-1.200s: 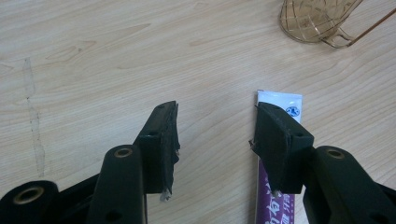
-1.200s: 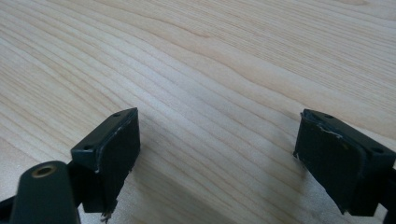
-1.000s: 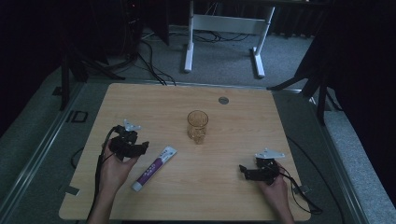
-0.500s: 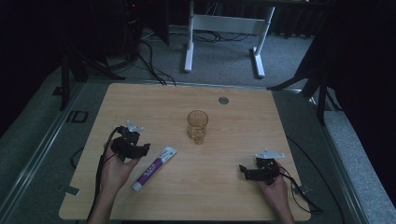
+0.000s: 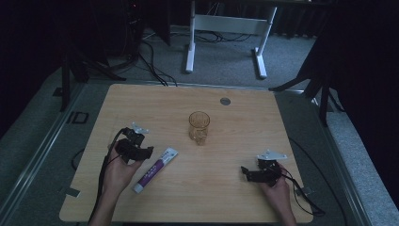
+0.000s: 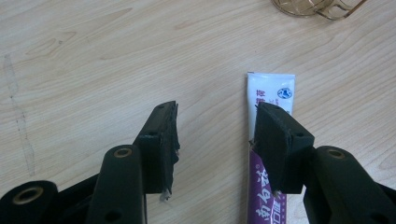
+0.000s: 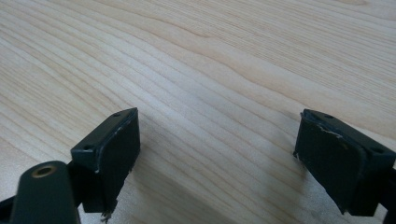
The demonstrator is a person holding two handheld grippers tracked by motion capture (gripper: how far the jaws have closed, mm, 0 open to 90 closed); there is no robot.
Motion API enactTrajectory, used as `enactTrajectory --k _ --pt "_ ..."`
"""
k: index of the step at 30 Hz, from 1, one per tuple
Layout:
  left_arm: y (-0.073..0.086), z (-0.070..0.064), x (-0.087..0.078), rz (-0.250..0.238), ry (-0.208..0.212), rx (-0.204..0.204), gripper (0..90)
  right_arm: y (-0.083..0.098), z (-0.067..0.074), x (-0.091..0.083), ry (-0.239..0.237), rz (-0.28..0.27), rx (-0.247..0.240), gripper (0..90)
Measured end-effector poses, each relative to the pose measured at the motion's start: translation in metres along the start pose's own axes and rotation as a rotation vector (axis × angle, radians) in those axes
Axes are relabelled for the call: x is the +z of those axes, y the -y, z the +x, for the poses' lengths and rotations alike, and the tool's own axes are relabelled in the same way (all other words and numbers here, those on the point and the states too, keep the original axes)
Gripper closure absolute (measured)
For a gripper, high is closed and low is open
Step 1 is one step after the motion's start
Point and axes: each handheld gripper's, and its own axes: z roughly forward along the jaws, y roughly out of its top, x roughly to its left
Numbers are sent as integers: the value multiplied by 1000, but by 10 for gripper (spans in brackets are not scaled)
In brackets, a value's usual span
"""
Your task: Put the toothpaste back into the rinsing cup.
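A white and purple toothpaste tube lies flat on the wooden table, left of centre. My left gripper hovers just left of the tube's upper end, open, with bare wood between its jaws. In the left gripper view the tube runs under the right jaw, and my left gripper holds nothing. A clear amber glass mug stands upright at the table's middle; its base shows at the top edge. My right gripper rests near the front right, open wide over bare wood.
A small round grey grommet sits in the tabletop near the far edge. Cables trail from both grippers off the table's front. A white desk frame and dark stands are on the floor beyond the table.
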Motion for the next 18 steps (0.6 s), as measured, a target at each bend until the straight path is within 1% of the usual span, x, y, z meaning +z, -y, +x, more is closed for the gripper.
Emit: enactTrajectory --k 4,14,18 --pt "-1 -1 1 10 7 0 500 0 0 0 0 0 0 138" --pt "-3 -5 3 36 12 23 501 0 0 0 0 0 1 139" --pt "-3 -5 4 48 23 20 509 0 0 0 0 0 1 139"
